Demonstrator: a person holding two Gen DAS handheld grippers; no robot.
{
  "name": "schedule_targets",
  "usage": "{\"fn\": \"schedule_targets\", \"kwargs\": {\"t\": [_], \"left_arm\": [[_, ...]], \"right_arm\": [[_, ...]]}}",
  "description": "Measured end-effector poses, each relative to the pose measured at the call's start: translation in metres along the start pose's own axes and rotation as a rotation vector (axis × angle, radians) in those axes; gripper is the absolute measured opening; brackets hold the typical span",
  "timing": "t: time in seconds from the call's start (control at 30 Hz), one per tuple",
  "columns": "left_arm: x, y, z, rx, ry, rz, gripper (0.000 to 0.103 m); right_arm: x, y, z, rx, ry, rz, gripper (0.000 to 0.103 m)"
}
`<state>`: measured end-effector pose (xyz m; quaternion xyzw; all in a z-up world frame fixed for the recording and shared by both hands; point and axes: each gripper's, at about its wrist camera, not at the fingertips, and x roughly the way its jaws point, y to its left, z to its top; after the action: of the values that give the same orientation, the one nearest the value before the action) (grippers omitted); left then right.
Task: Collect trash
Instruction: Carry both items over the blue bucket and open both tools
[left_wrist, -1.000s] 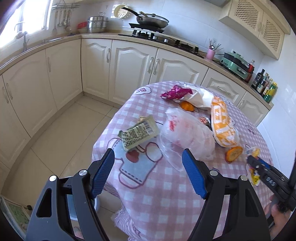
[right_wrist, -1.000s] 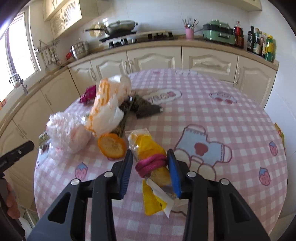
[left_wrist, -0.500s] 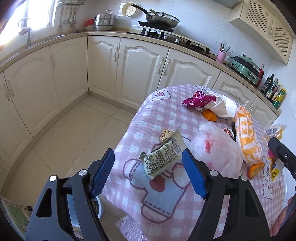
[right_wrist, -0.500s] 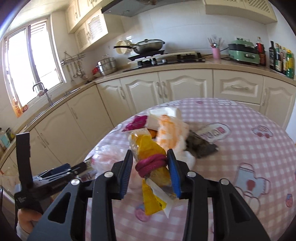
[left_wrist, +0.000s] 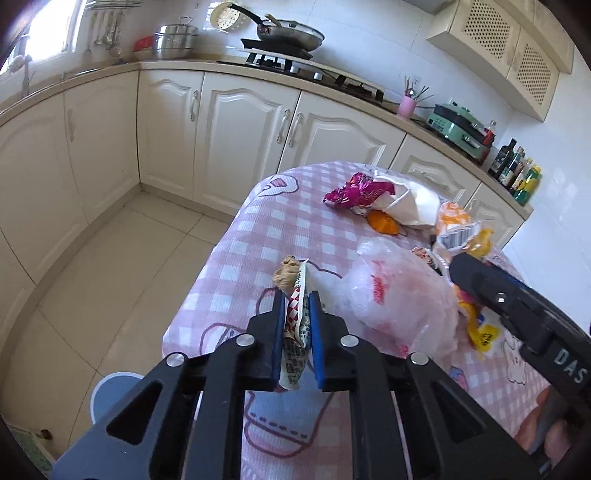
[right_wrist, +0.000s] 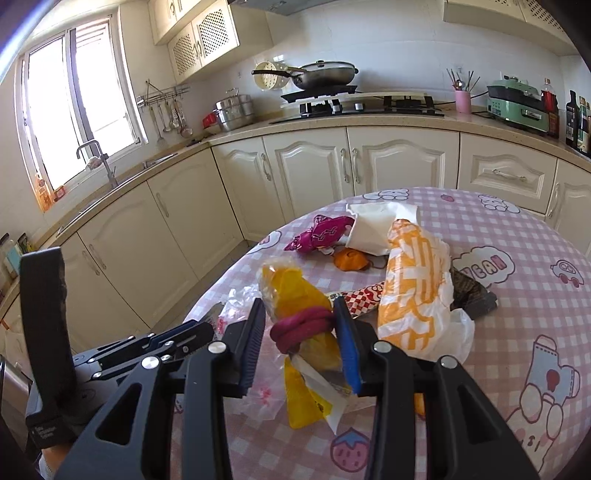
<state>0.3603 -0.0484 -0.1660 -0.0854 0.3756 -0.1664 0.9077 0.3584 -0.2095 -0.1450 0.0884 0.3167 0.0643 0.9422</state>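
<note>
We see the left gripper (left_wrist: 297, 341) closing on the printed snack wrapper (left_wrist: 295, 334), standing on edge along the fingers at lower centre, while the right gripper (right_wrist: 300, 341) clamps the yellow bag (right_wrist: 295, 295); the blue bin (left_wrist: 112, 393), probably their destination, lies lower left, nearer the left.

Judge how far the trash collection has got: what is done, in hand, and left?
Done: nothing visibly binned. In hand: left gripper closing on a printed wrapper; right gripper clamps a yellow bag. Left on the table: magenta wrapper, orange peel, orange-striped bag, clear bag.
</note>
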Motion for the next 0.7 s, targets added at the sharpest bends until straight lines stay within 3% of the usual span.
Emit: {"fn": "schedule_targets", "kwargs": {"t": [0.37, 0.7], "left_arm": [[-0.060, 0.030, 0.000, -0.070, -0.104, -0.021, 0.010], [-0.105, 0.100, -0.022, -0.169, -0.125, 0.090, 0.010]], "right_arm": [[-0.002, 0.055, 0.001, -0.066, 0.003, 0.055, 0.037], [0.012, 0.152, -0.018, -0.183, 0.065, 0.192, 0.037]]}}
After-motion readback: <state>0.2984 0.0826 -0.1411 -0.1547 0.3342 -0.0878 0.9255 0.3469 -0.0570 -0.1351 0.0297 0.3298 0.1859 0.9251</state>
